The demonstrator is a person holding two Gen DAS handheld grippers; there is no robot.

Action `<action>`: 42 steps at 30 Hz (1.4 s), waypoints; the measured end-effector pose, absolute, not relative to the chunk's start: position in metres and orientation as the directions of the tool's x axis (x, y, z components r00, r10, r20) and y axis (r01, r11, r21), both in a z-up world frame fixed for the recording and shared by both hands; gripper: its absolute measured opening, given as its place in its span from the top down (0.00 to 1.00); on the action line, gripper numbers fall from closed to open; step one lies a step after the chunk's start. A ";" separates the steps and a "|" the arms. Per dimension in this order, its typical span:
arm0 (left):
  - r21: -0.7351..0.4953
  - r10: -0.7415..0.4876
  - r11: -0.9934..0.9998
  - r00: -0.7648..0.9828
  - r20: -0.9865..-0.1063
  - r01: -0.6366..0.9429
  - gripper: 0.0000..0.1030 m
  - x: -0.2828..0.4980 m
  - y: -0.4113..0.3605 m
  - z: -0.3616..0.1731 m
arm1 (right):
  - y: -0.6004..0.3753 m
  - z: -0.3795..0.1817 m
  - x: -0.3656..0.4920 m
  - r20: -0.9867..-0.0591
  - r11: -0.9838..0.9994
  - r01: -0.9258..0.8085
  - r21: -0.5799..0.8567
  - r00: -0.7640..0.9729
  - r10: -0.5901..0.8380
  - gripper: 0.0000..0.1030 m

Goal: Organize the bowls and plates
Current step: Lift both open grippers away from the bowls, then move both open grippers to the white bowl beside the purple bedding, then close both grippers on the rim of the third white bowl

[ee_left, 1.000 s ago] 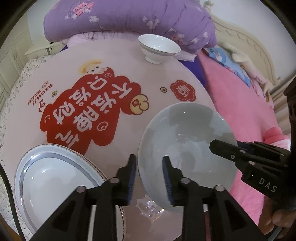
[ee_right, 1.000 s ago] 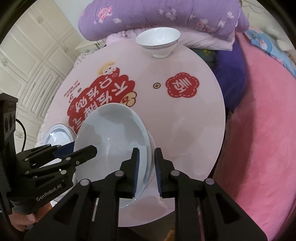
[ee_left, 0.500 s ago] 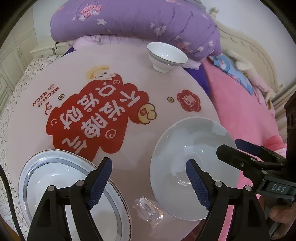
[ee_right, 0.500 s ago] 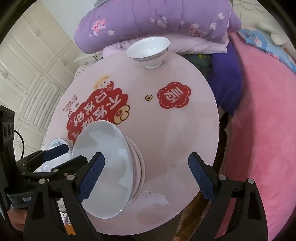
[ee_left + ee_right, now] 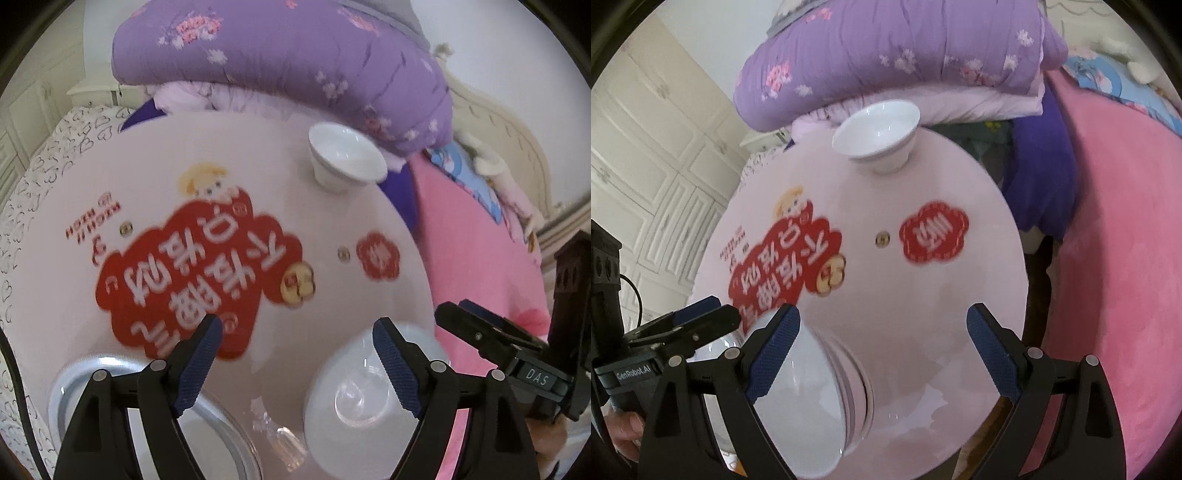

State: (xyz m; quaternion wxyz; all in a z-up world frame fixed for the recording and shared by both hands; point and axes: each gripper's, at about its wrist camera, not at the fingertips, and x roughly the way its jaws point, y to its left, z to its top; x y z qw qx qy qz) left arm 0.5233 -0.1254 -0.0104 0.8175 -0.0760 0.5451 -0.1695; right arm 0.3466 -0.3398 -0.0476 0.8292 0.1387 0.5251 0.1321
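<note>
A large white bowl (image 5: pixel 354 402) rests on the round pink table (image 5: pixel 258 155) near its front edge; it also shows in the right wrist view (image 5: pixel 812 406). A grey-rimmed plate (image 5: pixel 207 435) lies at the front left. A small white footed bowl (image 5: pixel 345 157) stands at the table's far side and also shows in the right wrist view (image 5: pixel 879 131). My left gripper (image 5: pixel 297 341) is open and empty above the table, between plate and large bowl. My right gripper (image 5: pixel 882 334) is open and empty, just right of the large bowl.
A crumpled clear wrapper (image 5: pixel 280 439) lies between plate and large bowl. Purple bedding (image 5: pixel 280 55) is piled behind the table. A pink bed (image 5: pixel 1115 258) runs along the right. White cupboards (image 5: pixel 646 147) stand at the left.
Both grippers opened and let go of the large bowl, which now rests on the table. Both then drew back and lifted, with the view tilting toward the far side.
</note>
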 end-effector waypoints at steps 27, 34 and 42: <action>-0.356 -0.365 0.930 0.306 -0.879 0.087 0.17 0.725 -0.171 -0.072 | -0.353 -0.080 0.516 -0.835 0.904 -0.007 0.427 0.382 0.397 0.14; -0.384 -0.387 0.921 0.292 -0.875 0.070 0.17 0.753 -0.185 -0.094 | -0.349 -0.091 0.534 -0.848 0.910 -0.004 0.415 0.361 0.388 0.23; -0.404 -0.406 0.913 0.252 -0.878 0.064 0.28 0.775 -0.202 -0.118 | -0.346 -0.105 0.546 -0.862 0.914 0.000 0.405 0.334 0.382 0.44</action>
